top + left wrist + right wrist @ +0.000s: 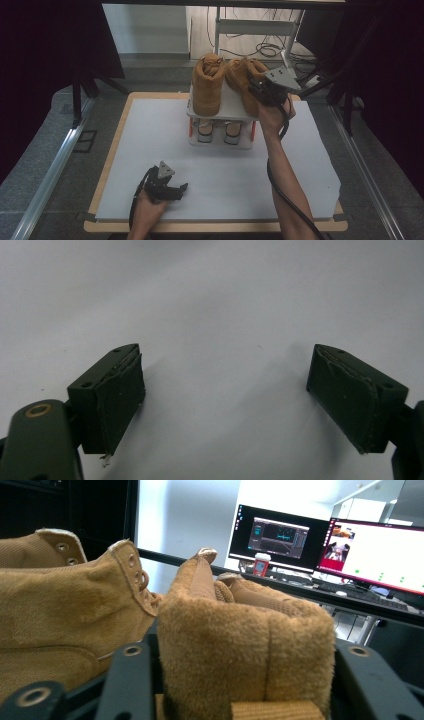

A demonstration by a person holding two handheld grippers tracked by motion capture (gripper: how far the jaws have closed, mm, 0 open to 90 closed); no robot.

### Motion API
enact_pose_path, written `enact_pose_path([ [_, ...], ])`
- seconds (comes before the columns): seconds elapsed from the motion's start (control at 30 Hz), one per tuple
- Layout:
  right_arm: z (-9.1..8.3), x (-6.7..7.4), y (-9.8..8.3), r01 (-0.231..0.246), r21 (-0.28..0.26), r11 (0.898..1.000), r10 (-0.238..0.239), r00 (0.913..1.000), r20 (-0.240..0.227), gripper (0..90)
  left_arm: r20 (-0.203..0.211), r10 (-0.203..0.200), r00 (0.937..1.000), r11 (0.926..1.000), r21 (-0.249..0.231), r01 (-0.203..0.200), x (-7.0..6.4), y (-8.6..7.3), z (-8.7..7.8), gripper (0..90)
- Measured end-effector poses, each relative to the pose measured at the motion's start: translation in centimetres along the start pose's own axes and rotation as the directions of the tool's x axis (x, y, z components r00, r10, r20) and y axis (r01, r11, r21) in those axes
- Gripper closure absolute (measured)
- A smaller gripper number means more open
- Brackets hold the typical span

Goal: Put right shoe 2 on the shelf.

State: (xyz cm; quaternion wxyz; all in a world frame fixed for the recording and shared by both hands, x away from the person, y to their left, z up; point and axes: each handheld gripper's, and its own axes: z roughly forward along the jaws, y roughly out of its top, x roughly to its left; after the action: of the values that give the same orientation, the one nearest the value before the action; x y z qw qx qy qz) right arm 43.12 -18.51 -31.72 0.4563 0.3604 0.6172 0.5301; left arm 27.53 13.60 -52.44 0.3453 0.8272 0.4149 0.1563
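A: Where is the right boot (246, 85) sitting?

B: On the top shelf of the white shoe rack (229, 108) at the far side of the tabletop (165, 145), tilted, just beside the left boot (207, 85), which is standing upright. A second pair of shoes (218, 131) is resting on the lower shelf.

A: And the right gripper (261, 91)?

B: Its jaws are straddling the padded heel collar (245, 655) of the right boot. The collar is filling the gap between them, but I cannot tell whether the pads are pressing on it.

A: How is that boot likely handling?

B: I am judging it fairly heavy. The suede is giving good friction, but the plush collar is soft, so it is probably squashing and letting the boot swing under its own weight. A hold lower on the firm heel would be steadier.

A: The left gripper (179, 190)?

B: It is resting near the front of the tabletop, jaws spread wide, nothing between them.
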Motion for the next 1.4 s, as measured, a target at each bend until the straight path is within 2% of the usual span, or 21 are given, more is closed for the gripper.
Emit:
enact_pose_path([
  [0.17,-0.1,0.0,-0.4,-0.022,0.004,1.0,0.022,0.9997,0.002,30.9,0.0,0.0,1.0,1.0,0.0,0.0,0.0,0.0,0.0,15.2],
  [0.27,-0.2,-0.4,-0.6,-0.04,0.023,0.999,0.041,0.9986,-0.034,23.9,0.0,0.0,1.0,1.0,0.0,0.0,0.0,0.0,0.0,15.2],
  [0.37,-0.2,-0.8,-1.0,-0.048,0.003,0.999,0.049,0.9975,-0.052,20.5,0.0,-0.001,1.0,1.0,0.0,0.001,0.0,0.0,0.0,15.2],
  [0.43,-0.1,-0.9,-1.0,-0.061,0.016,0.998,0.062,0.9965,-0.056,18.5,0.0,-0.001,1.0,1.0,0.0,0.001,0.0,0.0,0.0,15.2],
  [0.57,-0.2,-0.7,-0.5,-0.043,0.056,0.998,0.046,0.9971,-0.06,14.0,0.0,0.0,1.0,1.0,0.0,0.0,0.0,0.0,0.0,15.2],
  [0.73,-0.8,-1.7,-0.5,-0.075,0.077,0.994,0.084,0.9892,-0.12,11.4,0.0,0.0,1.0,1.0,0.0,0.0,0.0,0.0,0.0,15.2],
  [0.9,-1.4,-2.2,-1.0,-0.094,0.079,0.992,0.104,0.9837,-0.146,10.2,0.0,0.0,1.0,1.0,0.0,0.0,0.0,0.0,0.0,15.2],
  [1.03,-1.9,-2.4,-1.3,-0.086,0.086,0.993,0.099,0.9811,-0.166,8.5,0.0,-0.001,1.0,1.0,0.0,0.001,0.0,0.0,0.0,15.1],
  [1.17,-2.4,-2.8,-1.7,-0.062,0.111,0.992,0.083,0.9774,-0.194,7.3,0.0,-0.001,1.0,1.0,0.0,0.001,0.0,0.0,0.0,15.1],
  [1.27,-2.6,-3.2,-2.3,-0.081,0.136,0.987,0.107,0.9742,-0.199,6.5,0.0,-0.001,1.0,1.0,0.0,0.001,0.0,0.0,0.0,15.1],
  [1.33,-2.7,-3.4,-2.6,-0.091,0.174,0.981,0.128,0.9678,-0.217,6.6,0.0,-0.002,1.0,1.0,0.0,0.002,0.0,0.0,0.0,15.1],
  [1.4,-2.9,-3.6,-2.9,-0.084,0.194,0.977,0.127,0.9663,-0.224,6.9,0.0,-0.002,1.0,1.0,0.0,0.002,0.0,0.0,0.0,15.1],
])
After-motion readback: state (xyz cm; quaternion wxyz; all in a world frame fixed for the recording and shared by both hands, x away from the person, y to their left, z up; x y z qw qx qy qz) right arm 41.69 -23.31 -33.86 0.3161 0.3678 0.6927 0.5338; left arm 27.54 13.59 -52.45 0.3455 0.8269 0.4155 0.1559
